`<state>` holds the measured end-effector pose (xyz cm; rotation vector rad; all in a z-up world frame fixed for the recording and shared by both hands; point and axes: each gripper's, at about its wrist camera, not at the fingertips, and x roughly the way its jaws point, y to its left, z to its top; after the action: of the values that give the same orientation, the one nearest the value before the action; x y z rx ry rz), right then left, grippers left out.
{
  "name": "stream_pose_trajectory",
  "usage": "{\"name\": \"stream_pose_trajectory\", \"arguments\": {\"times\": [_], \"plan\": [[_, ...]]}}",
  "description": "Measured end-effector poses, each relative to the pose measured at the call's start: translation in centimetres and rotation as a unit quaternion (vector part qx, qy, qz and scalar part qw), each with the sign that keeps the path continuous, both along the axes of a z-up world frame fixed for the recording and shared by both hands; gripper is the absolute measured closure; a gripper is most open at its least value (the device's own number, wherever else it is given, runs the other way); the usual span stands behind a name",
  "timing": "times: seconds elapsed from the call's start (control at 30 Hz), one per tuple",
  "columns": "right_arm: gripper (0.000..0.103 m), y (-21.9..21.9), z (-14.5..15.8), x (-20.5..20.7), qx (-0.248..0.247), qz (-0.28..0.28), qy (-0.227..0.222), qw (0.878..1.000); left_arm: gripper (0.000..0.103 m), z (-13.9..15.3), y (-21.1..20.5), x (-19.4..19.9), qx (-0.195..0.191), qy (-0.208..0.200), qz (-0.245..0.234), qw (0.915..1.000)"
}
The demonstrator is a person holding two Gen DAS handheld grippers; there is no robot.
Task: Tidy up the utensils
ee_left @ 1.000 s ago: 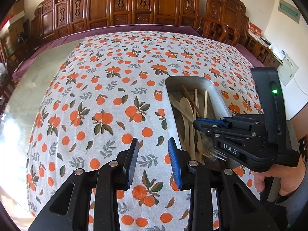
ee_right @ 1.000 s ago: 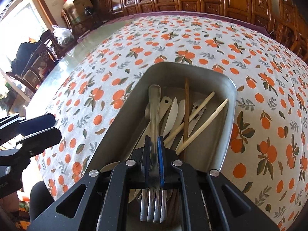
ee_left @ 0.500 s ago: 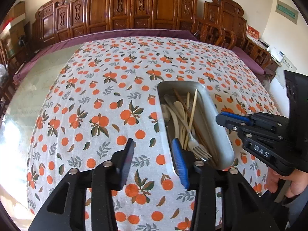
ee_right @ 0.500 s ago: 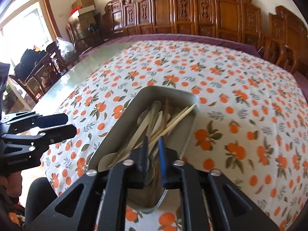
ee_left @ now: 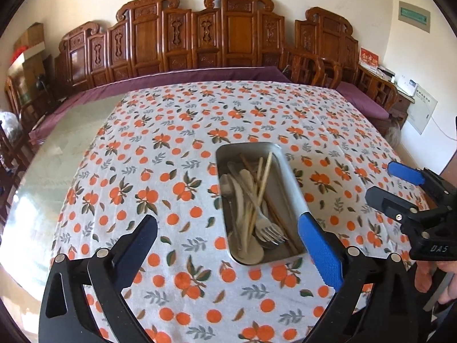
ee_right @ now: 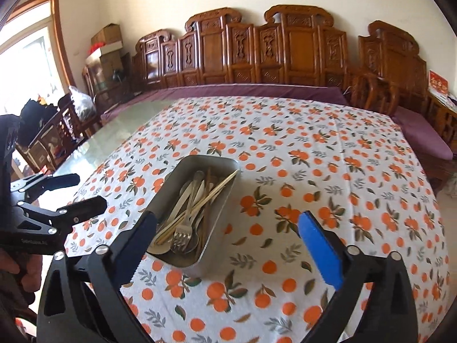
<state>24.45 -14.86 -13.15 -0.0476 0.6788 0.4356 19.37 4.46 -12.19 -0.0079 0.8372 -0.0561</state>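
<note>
Left wrist view: our left gripper [ee_left: 227, 238] has its jaws opening, now spread wide with nothing between them, pointed down at the tablecloth [ee_left: 160, 148]. The tray [ee_left: 288, 171] sits just ahead, holding the fork [ee_left: 267, 230], chopsticks [ee_left: 264, 171] and pale spoons [ee_left: 242, 188], all heaped together; blur makes the count unsure. Our right gripper [ee_left: 391, 183] shows at the right edge, jaws parted and empty, a hand [ee_left: 428, 277] below it. Right wrist view: the right gripper [ee_right: 227, 238] is likewise opening, wide, nothing pinched, angled down over the tray's [ee_right: 220, 223] near end, well above it we judge. The fork [ee_right: 182, 233] lies tines toward us on the pile; one chopstick [ee_right: 217, 190] tip rests on the far rim. Risks, as we judge them: that chopstick could roll out if the tray is nudged, and a low finger could catch the rim and skid the tray on the cloth. The left gripper [ee_right: 65, 191] hangs off to the left, apart from the tray.
</note>
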Motion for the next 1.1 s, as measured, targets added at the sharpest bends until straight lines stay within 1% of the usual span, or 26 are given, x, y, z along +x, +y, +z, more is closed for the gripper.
{"name": "stream_pose_trajectory", "arguments": {"times": [0.2, 0.37, 0.57, 0.83, 1.1], "plan": [[0.003, -2.2, 1.4, -2.6, 0.006, -0.013, -0.015, 1.000, 0.008, 1.0, -1.9, -1.9, 0.007, -0.010, -0.004, 0.9999], [0.003, -3.8, 2.0, -4.5, 0.011, -0.024, -0.023, 0.999, 0.008, 1.6, -3.1, -3.5, 0.007, -0.014, -0.006, 0.9999], [0.003, -5.5, 2.5, -6.9, 0.011, -0.040, -0.034, 0.999, 0.008, 2.3, -4.7, -5.6, 0.009, -0.031, -0.014, 0.9994], [0.003, -7.3, 3.9, -10.1, 0.021, -0.062, -0.056, 0.996, 0.008, 5.0, -6.5, -9.1, 0.017, -0.060, -0.011, 0.9980], [0.003, -8.1, 7.3, -13.3, 0.033, -0.063, -0.095, 0.993, 0.008, 8.1, -7.1, -11.7, 0.016, -0.087, -0.005, 0.9961]]}}
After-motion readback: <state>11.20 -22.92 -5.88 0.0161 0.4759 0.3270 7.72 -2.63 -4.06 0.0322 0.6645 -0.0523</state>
